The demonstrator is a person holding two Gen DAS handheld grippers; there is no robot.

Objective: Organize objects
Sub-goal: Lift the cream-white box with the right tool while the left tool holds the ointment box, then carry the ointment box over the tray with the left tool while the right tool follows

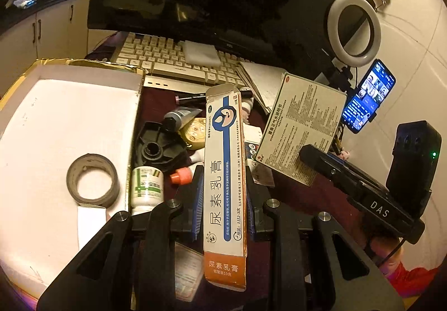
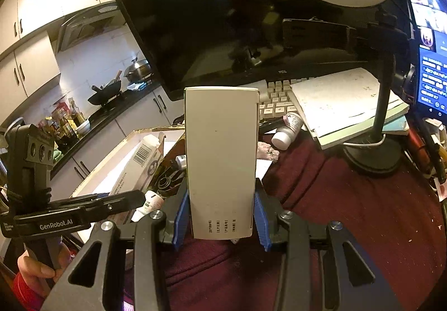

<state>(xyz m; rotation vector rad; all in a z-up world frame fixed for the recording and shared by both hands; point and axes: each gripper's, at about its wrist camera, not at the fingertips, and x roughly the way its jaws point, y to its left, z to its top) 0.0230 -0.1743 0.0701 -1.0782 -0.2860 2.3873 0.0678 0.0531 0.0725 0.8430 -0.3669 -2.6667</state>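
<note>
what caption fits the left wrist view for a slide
Left gripper holds a urea cream box beside the white tray with a tape roll.

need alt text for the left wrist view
The left gripper holds a long orange-and-white ointment box above a cluttered maroon desk. A white tray with a tape roll lies to the left; the right gripper holds a printed medicine box.

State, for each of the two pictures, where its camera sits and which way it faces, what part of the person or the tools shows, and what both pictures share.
Left wrist: sits on the left gripper, facing forward over the cream carton it clamps, toward the white tray; the right gripper shows too.
Right wrist: sits on the right gripper, facing the monitor past its pale box; the left gripper shows.
Shared: monitor, keyboard, ring light.
</note>
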